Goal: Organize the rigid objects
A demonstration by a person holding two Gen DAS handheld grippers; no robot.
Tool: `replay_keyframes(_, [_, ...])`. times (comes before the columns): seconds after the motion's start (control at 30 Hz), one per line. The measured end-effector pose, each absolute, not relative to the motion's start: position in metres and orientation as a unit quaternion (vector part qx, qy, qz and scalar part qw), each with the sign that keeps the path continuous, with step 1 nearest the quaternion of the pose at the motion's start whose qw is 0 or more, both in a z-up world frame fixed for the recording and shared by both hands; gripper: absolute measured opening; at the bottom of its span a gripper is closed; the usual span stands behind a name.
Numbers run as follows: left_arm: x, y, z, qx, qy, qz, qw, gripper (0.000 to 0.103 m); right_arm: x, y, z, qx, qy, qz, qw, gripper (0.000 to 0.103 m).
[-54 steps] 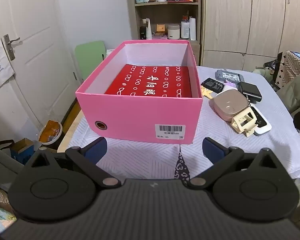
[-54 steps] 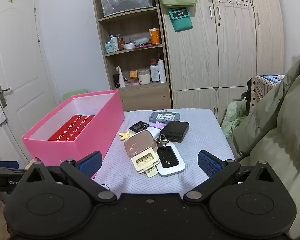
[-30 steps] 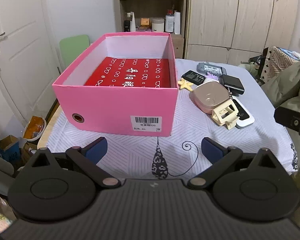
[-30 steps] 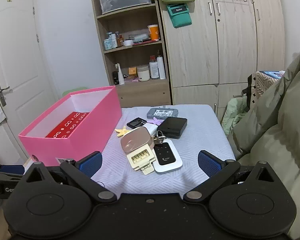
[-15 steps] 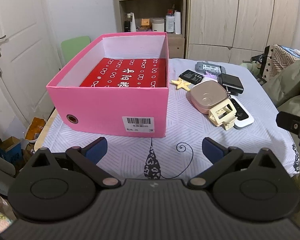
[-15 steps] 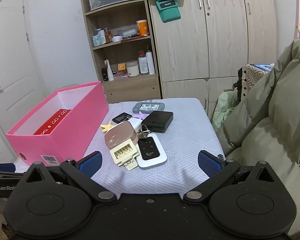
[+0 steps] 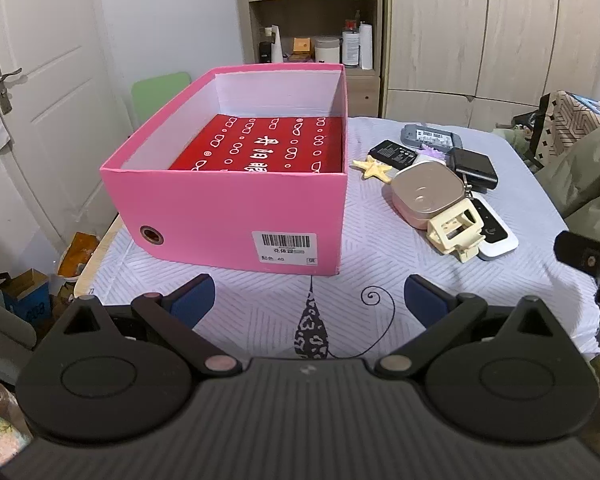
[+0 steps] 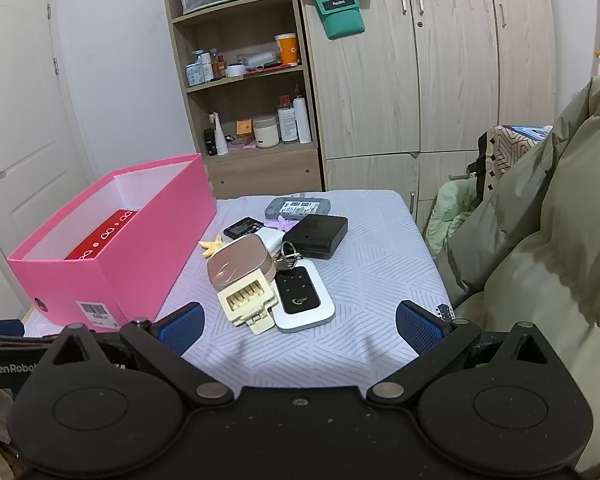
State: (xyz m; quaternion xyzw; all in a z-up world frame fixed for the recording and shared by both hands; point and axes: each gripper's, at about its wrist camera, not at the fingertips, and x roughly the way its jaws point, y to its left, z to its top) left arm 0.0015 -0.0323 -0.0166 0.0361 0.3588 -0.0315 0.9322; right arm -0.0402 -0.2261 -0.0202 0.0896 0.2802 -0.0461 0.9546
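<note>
A pink open box (image 7: pixel 228 208) (image 8: pixel 140 252) with a red patterned floor stands on the left of the table. To its right lies a cluster of small items: a rose-gold tin (image 7: pixel 426 192) (image 8: pixel 240 262), a cream plastic clip (image 7: pixel 456 232) (image 8: pixel 248 302), a white-and-black remote (image 8: pixel 302 298), a black box (image 8: pixel 316 236), a grey device (image 8: pixel 298 208), a black pad (image 7: pixel 394 154) and a yellow star (image 7: pixel 374 169). My left gripper (image 7: pixel 308 300) is open and empty before the box. My right gripper (image 8: pixel 298 322) hangs open and empty just short of the cluster.
A patterned white cloth (image 8: pixel 372 276) covers the table. An olive padded coat (image 8: pixel 540 232) crowds the right side. A shelf unit (image 8: pixel 248 80) and wardrobe doors (image 8: pixel 440 64) stand behind; a door (image 7: pixel 32 92) and floor clutter (image 7: pixel 28 288) lie to the left.
The left wrist view has swung back a little toward the box. The right gripper has drifted so the cluster sits more centred between its fingers. Both stay open and empty.
</note>
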Motion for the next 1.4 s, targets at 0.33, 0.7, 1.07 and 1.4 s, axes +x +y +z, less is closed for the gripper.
replay_keyframes(0.33, [0.0015, -0.0266, -0.0167, 0.030, 0.352, -0.026, 0.935, 0.102, -0.0384, -0.2215, -0.0195, 0.080, 0.277, -0.041, 0.957, 0.103])
replay_keyframes(0.7, [0.0037, -0.0283, -0.0178, 0.032, 0.355, -0.026, 0.934, 0.103, -0.0351, -0.2250, -0.0214, 0.080, 0.280, -0.044, 0.956, 0.103])
replay_keyframes(1.07, [0.0051, -0.0275, -0.0185, 0.030, 0.358, -0.025, 0.933, 0.103, -0.0342, -0.2247, -0.0211, 0.080, 0.284, -0.042, 0.955, 0.103])
replay_keyframes(1.4, [0.0075, -0.0269, -0.0125, 0.031, 0.368, -0.039, 0.928, 0.102, -0.0342, -0.2281, -0.0192, 0.092, 0.276, -0.024, 0.956, 0.103])
